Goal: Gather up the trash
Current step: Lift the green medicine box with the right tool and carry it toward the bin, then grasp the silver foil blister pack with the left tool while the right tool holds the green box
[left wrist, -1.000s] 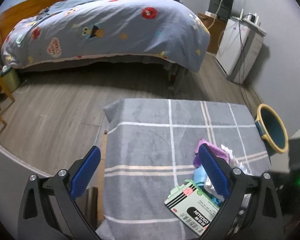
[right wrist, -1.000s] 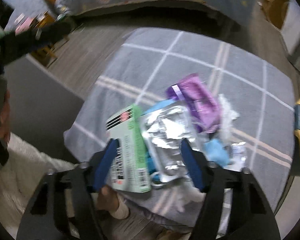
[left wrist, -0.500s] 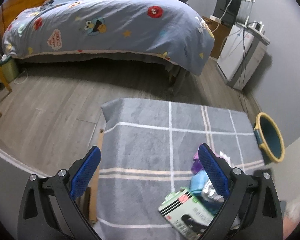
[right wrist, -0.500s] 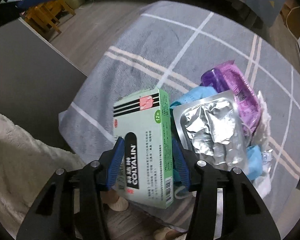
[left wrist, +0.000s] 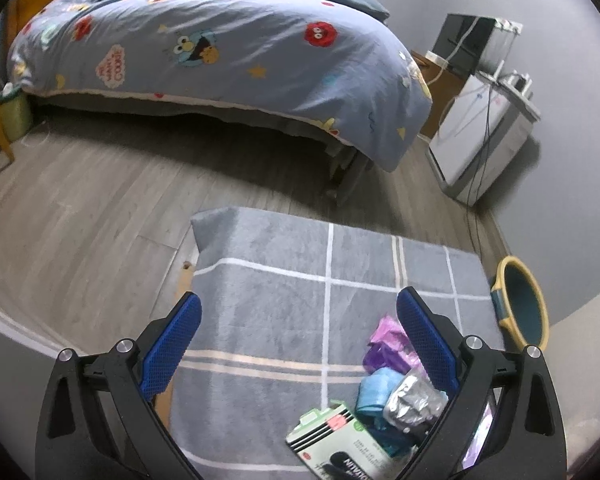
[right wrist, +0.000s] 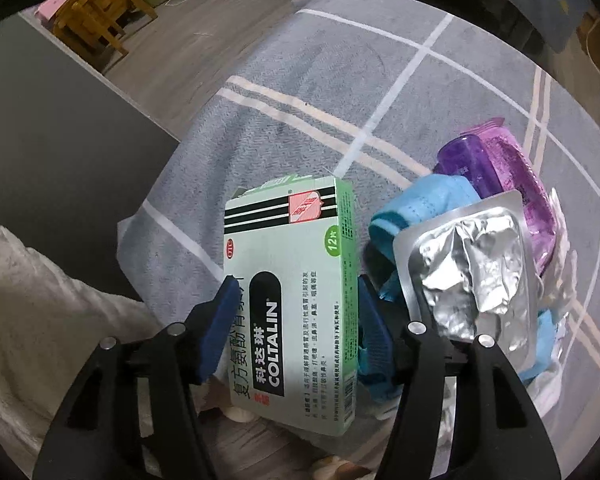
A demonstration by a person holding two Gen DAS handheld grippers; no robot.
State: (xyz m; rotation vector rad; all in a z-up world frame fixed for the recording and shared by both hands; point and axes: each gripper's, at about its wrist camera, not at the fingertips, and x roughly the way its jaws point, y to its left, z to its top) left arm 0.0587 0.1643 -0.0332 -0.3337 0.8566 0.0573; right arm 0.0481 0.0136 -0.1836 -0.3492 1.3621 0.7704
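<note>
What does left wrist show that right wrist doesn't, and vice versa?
Left wrist only: the bed, the yellow-rimmed bin past the cloth's far corner, and the open left gripper.

Right wrist only: the right gripper straddling the green medicine box, jaws opening, and the yellow stool.

Both: the grey checked cloth, that box, the foil blister pack, the purple packet and the blue mask.

A home bedroom: a wooden-framed bed [left wrist: 220,52] under a blue cartoon-print duvet fills the upper left, beside grey wood-plank flooring [left wrist: 80,216] and a small white appliance cabinet [left wrist: 472,140] at the upper right.
</note>
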